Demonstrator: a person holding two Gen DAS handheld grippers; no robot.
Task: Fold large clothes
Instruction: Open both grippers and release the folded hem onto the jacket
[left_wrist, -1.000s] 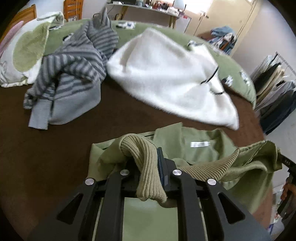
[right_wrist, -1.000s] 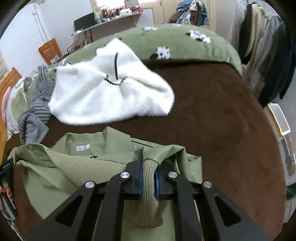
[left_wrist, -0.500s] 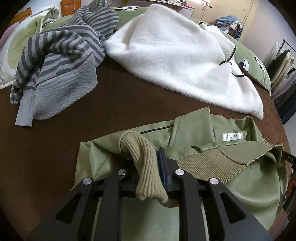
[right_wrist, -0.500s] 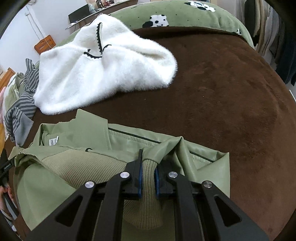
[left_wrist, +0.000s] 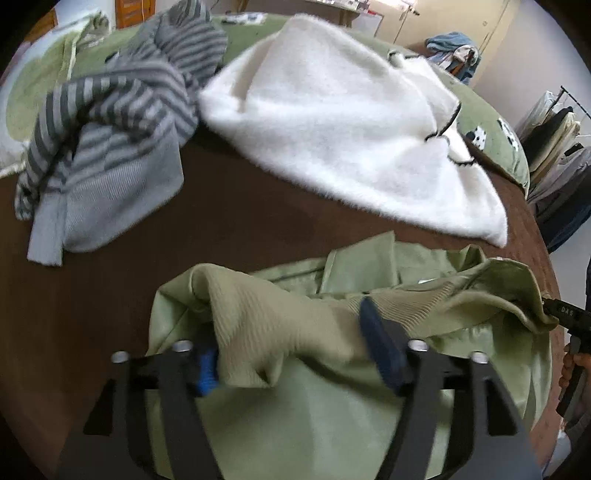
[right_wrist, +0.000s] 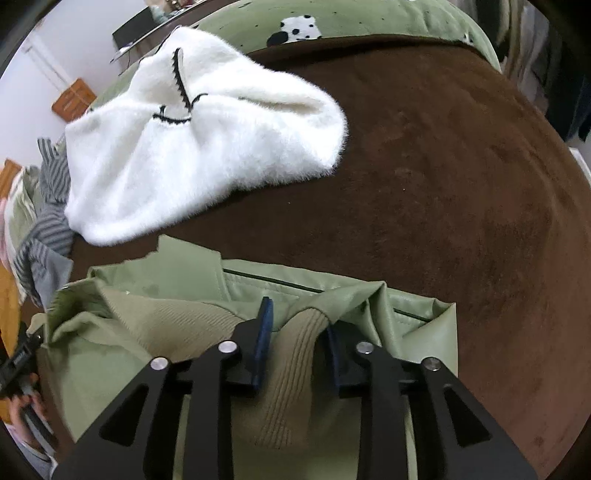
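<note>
Olive-green jacket with ribbed knit hem (left_wrist: 332, 417), folded at the brown bed's (left_wrist: 92, 295) near edge, hem band running left-right between both tongs: left tongs (left_wrist: 295, 354) and right tongs (right_wrist: 295, 339) opening, ribbing slack between unpressed pads.

Left gripper (left_wrist: 291, 354) & right gripper (right_wrist: 295, 343) fingers opening.
</note>
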